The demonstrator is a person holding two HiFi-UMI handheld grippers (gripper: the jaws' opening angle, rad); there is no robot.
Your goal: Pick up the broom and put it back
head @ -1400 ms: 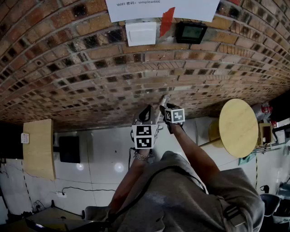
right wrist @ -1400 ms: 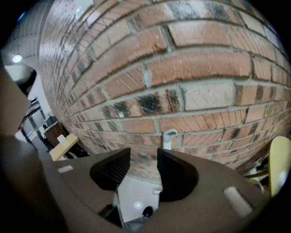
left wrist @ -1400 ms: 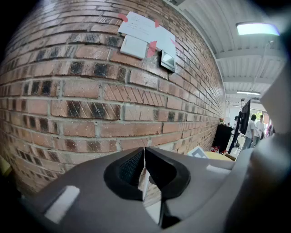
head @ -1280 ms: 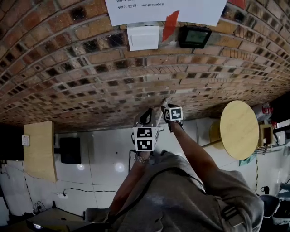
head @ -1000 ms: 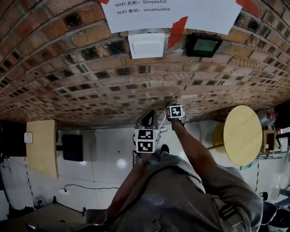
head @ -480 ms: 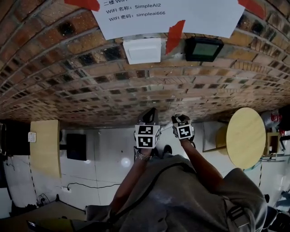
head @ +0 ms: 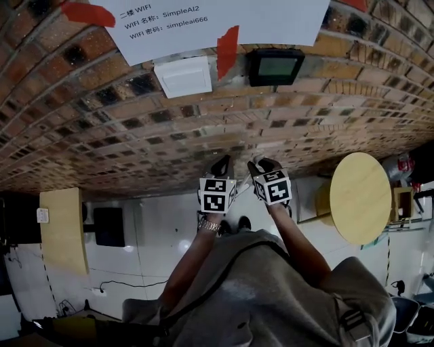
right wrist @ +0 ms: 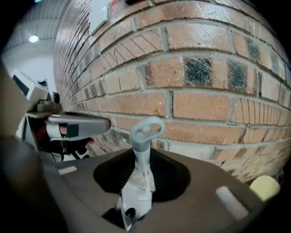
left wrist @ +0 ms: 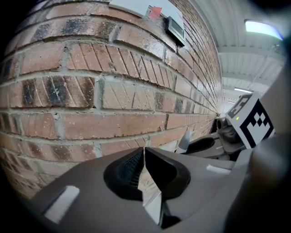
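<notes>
Broom handle [right wrist: 144,145], grey-white with a loop at its end, sits between the pads of the right tongs [right wrist: 142,170], which are clamped on it below the loop. The left tongs [left wrist: 144,170] are closed with nothing between them. Both point at the brick wall [left wrist: 113,91], side by side.

Ahead stood the brick wall [head: 135,129]. On it hung a paper notice [head: 203,20], a switch plate [head: 183,76] just below, and a small display [head: 274,66] right of the plate. The left gripper [head: 220,165] and right gripper [head: 261,165] sat side by side near the wall. The broom handle [right wrist: 143,154] stood between the right jaws, loop end toward the bricks. A round table [head: 359,196] lay off right.
</notes>
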